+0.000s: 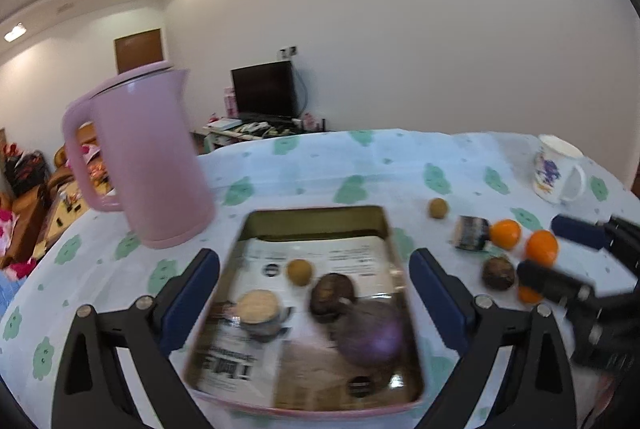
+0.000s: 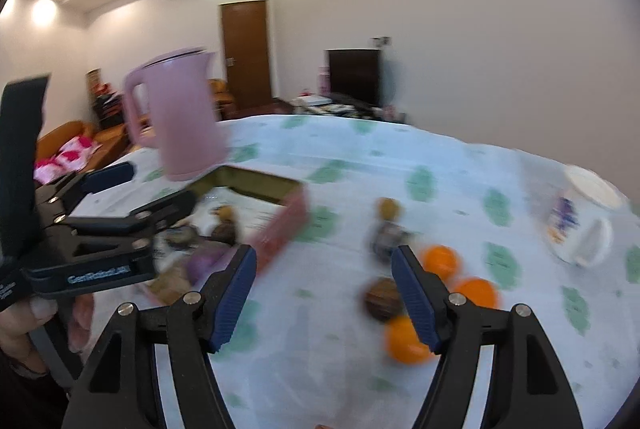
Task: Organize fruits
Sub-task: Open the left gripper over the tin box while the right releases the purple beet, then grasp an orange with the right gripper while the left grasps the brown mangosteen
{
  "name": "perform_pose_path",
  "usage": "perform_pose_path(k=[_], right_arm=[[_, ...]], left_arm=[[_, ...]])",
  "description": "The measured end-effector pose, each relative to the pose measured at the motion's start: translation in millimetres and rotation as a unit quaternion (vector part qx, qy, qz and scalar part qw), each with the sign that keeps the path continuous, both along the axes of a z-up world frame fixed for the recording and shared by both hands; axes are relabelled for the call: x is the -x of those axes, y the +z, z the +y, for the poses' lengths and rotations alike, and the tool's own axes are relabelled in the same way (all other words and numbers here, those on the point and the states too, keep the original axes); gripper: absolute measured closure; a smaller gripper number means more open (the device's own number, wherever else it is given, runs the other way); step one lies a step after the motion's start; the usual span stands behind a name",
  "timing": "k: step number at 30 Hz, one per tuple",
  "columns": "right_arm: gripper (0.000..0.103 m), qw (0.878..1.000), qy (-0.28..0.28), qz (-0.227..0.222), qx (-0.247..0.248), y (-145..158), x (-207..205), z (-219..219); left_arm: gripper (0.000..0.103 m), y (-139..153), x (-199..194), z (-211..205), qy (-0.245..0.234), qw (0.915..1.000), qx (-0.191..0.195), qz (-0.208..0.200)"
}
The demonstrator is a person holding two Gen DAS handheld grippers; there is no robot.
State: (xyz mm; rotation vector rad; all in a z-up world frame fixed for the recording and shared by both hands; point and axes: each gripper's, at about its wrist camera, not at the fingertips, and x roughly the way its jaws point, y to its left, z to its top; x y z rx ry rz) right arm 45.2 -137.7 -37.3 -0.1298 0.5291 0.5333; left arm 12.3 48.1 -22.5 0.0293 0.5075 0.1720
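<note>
Table: draped in white cloth [image 1: 360, 157] with green prints.
Room: white walls, wooden door [image 2: 245, 53], television [image 1: 264, 91].
Left gripper [image 1: 314, 303]: spread wide, empty.
Right gripper [image 2: 324, 303]: apart, empty.

White lettering "GenRobot.AI" legible on black left gripper [image 2: 100, 213] body; printed paper sheet [image 1: 340, 257] lining tray: text blurred, unreadable.
</note>
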Motion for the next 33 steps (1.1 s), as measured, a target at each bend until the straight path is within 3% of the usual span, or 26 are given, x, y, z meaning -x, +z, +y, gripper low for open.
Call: perform_pose_path(k=[8,15,18,26,31,33], right_arm=[[0.032,0.994,-0.103,0.033,-0.014,-11,-15,-74],[0.032,0.995,-0.068,0.068,0.010,-24,-18,-65],[0.032,0.995,-0.050,0.078,0.026,-29,-19,-53],[0.032,0.992,-0.042,0.100,0.059,-42,-28,-33],[0.040,0.991,-0.043,0.111,0.068,-46,-34,-30],[0.053,0.989,-0.037,0.123,0.075,-50,-36,-28]], left_arm=[[0.005,-11,-20,-55,-0.048,0.9986,-0.011,0.017],[0.005,-21,-40,-72,-0.072,0.9963,-0.029,0.036],[0.004,-28,-47,-64,-0.048,0.9966,-0.041,0.052],[0.002,-36,-55,-26,0.007,0.9976,-0.015,0.067],[0.002,-26,-46,-28,0.000,0.9988,-0.014,0.048],[0.002,-19,-44,-39,-0.020,0.9989,-0.013,0.041]])
